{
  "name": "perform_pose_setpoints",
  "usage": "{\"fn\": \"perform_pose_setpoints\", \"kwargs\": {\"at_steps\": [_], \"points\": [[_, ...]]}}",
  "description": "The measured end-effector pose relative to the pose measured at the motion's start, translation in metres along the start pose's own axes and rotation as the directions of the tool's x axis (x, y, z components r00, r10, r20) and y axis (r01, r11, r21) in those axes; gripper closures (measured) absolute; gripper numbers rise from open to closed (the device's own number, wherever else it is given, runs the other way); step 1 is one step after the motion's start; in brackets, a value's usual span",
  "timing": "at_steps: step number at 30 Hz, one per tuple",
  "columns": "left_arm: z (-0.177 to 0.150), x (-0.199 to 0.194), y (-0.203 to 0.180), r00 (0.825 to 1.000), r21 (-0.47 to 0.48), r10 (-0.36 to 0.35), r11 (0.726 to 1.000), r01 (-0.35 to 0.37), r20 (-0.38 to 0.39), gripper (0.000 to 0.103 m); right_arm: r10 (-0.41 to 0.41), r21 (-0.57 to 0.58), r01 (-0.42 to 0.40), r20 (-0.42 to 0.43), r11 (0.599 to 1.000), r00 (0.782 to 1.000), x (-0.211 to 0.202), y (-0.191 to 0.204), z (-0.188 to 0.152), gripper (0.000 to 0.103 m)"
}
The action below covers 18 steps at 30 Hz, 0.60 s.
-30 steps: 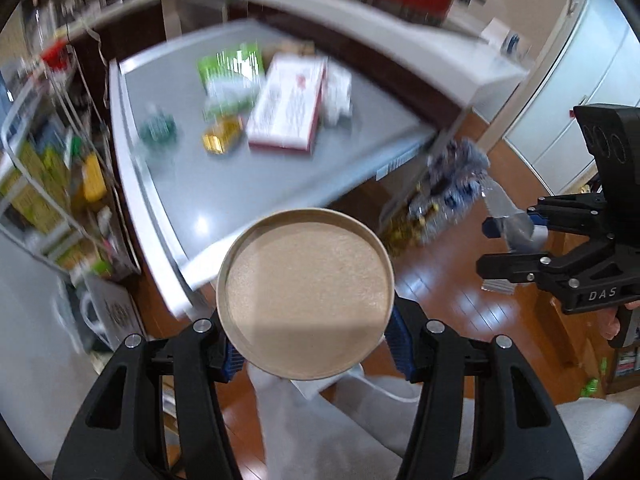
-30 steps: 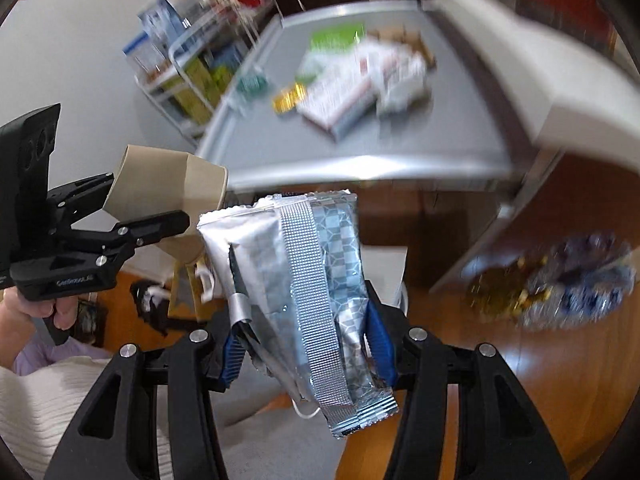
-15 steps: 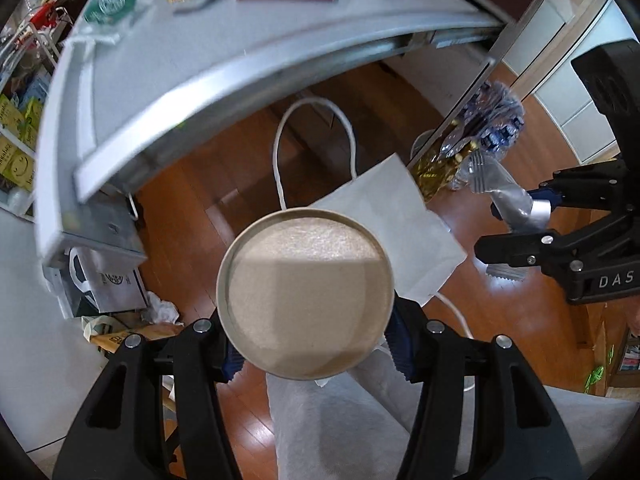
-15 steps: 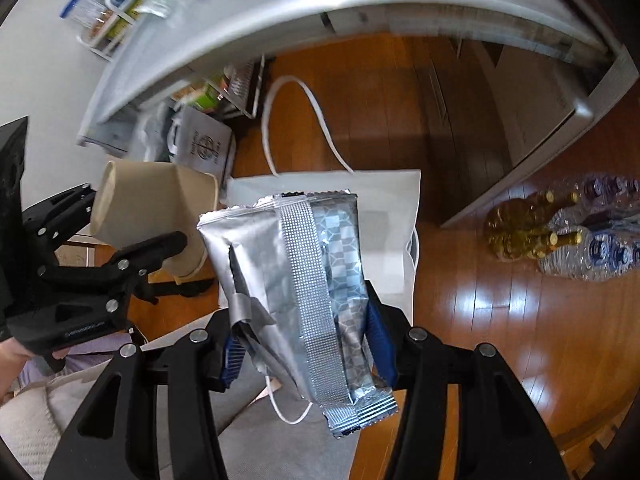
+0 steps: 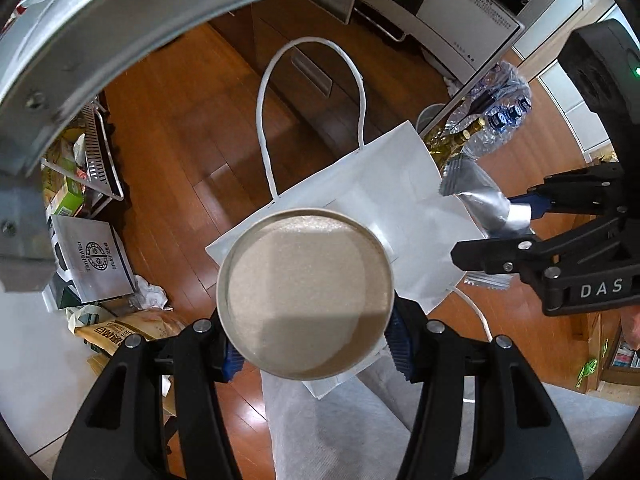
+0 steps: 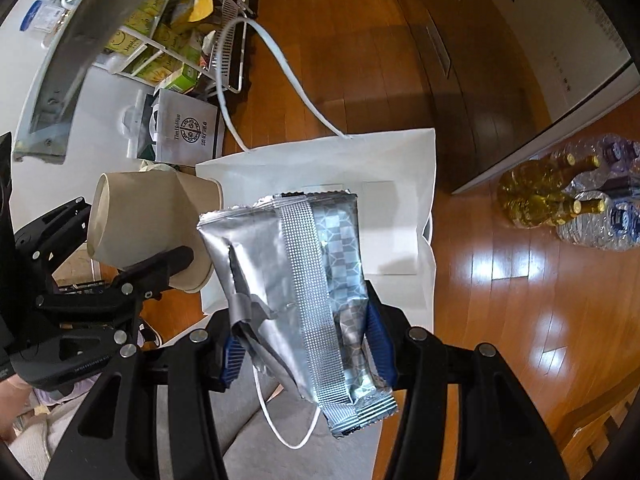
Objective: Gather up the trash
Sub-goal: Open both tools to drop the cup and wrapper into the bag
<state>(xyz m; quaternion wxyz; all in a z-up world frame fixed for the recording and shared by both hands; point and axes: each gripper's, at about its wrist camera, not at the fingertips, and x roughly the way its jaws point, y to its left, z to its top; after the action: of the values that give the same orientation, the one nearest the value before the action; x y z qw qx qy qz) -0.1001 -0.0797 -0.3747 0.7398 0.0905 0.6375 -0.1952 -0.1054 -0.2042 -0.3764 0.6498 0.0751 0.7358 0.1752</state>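
Two items of trash in hand, both above a white bag (image 5: 384, 184) lying flat on the wood floor (image 5: 172, 152).

Left gripper (image 5: 308, 344): jaws pinching a paper cup (image 5: 304, 296) by its sides, base toward the camera.

Right gripper (image 6: 304, 348): jaws pinching a silver wrapper (image 6: 296, 280) at its lower half.

Risks, as judged:
- Bag mouth appears closed; anything let go probably lands on top and slides onto the floor.
- Cup wall is thin; a hard squeeze may buckle it further.
- Grippers hang near each other; opening the bag could knock them together.
- Handle (image 5: 312, 92) may snag a finger.
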Motion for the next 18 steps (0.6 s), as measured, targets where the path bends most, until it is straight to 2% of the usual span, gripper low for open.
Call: {"fn": "perform_pose_setpoints", "kwargs": {"at_steps": [5,8,10,11,18], "points": [[0.002,0.002,0.004,1.000,0.000,-0.009,1.000,0.009,-0.008,0.046,0.000,0.012,0.000,-0.004,1.000,1.000,0.004,-0.004,0.006,0.050],[0.004,0.003,0.004,1.000,-0.001,-0.015,1.000,0.015,-0.016,0.044,-0.012,0.015,0.012,-0.003,1.000,1.000,0.005,-0.002,0.008,0.040],[0.004,0.002,0.002,1.000,0.011,-0.007,1.000,0.007,-0.015,0.035,-0.007,0.026,0.007,-0.002,1.000,1.000,0.004,-0.004,0.009,0.036],[0.004,0.002,0.001,1.000,0.021,0.002,1.000,-0.002,-0.011,0.035,-0.004,0.032,0.004,-0.002,0.999,1.000,0.004,-0.006,0.010,0.034],[0.003,-0.003,0.007,1.000,0.023,0.016,1.000,-0.016,-0.011,0.035,0.028,0.067,-0.029,0.012,0.997,1.000,-0.007,-0.014,0.009,0.032]]}}
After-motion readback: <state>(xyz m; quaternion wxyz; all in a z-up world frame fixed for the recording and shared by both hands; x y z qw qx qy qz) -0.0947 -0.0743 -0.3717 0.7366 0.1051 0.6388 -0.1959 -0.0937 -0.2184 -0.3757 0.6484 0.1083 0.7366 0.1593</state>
